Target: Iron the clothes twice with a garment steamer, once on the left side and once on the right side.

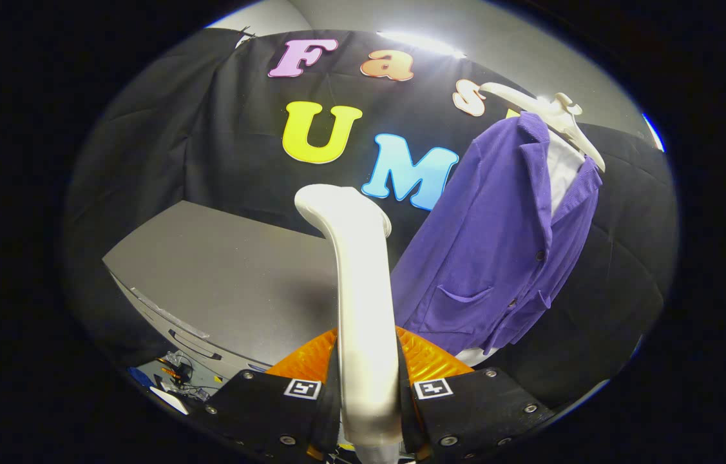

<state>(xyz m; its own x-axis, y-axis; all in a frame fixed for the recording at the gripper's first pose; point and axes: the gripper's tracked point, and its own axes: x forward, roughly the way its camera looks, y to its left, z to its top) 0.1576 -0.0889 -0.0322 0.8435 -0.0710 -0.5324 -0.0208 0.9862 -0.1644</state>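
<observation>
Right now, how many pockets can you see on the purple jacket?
1. The pocket is low on the purple jacket, on the panel nearer the garment steamer that the gripper clamps. A second may be hidden in the folds beyond the buttons.

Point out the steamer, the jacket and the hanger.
steamer [363,283]: gripper view, mid handle, above the jaws shut on it.
jacket [498,258]: gripper view, front panel above the pocket.
hanger [559,113]: gripper view, its shoulder near the collar.
</observation>
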